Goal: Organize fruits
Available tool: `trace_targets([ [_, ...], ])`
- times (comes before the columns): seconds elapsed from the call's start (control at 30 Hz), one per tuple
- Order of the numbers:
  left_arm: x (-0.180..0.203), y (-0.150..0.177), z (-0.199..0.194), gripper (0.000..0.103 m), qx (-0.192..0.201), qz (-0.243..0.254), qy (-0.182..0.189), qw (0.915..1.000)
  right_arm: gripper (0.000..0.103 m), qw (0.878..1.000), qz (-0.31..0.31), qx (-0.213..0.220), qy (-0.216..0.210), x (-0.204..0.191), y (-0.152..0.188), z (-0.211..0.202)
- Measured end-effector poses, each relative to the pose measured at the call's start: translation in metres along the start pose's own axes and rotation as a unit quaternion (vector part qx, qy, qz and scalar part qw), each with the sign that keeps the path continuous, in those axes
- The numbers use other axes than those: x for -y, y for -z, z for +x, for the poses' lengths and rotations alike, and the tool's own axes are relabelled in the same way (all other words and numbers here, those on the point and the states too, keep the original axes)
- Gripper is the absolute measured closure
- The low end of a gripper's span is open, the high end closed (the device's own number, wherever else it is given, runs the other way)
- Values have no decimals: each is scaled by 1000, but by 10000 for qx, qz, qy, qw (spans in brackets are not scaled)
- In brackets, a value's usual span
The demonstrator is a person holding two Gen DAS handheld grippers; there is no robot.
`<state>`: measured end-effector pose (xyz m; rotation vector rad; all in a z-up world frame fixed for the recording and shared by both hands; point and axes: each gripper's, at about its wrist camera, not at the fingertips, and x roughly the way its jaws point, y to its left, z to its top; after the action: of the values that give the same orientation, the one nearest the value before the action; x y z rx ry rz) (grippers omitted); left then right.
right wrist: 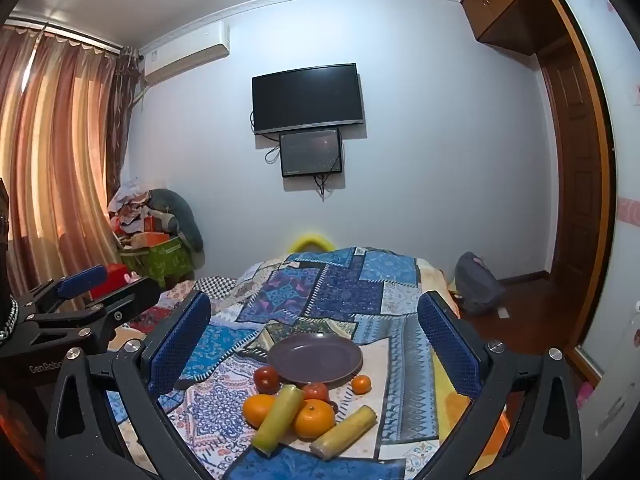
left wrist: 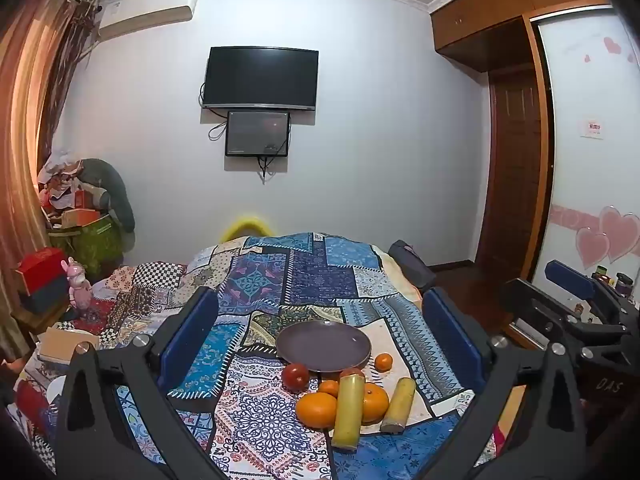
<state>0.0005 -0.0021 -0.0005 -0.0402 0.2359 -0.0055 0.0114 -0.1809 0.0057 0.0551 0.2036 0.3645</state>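
A dark purple plate lies empty on the patchwork bedspread. In front of it lies a pile of fruit: two large oranges, small oranges, red tomatoes and two yellow-green cane pieces. My left gripper is open and empty, above and short of the pile. My right gripper is open and empty too, at the same distance. Each gripper shows at the edge of the other's view.
The bed ends at the right with wooden floor and a grey backpack beyond. A wardrobe stands on the right. Boxes and clutter sit at the left by the curtains. A TV hangs on the far wall.
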Motion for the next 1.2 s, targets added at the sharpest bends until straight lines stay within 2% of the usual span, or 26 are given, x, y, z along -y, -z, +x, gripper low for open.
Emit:
trace_targets([
  [1.2, -2, 0, -4, 0, 112, 21, -61, 9999, 0, 10000, -19, -74, 17, 1, -1, 1],
])
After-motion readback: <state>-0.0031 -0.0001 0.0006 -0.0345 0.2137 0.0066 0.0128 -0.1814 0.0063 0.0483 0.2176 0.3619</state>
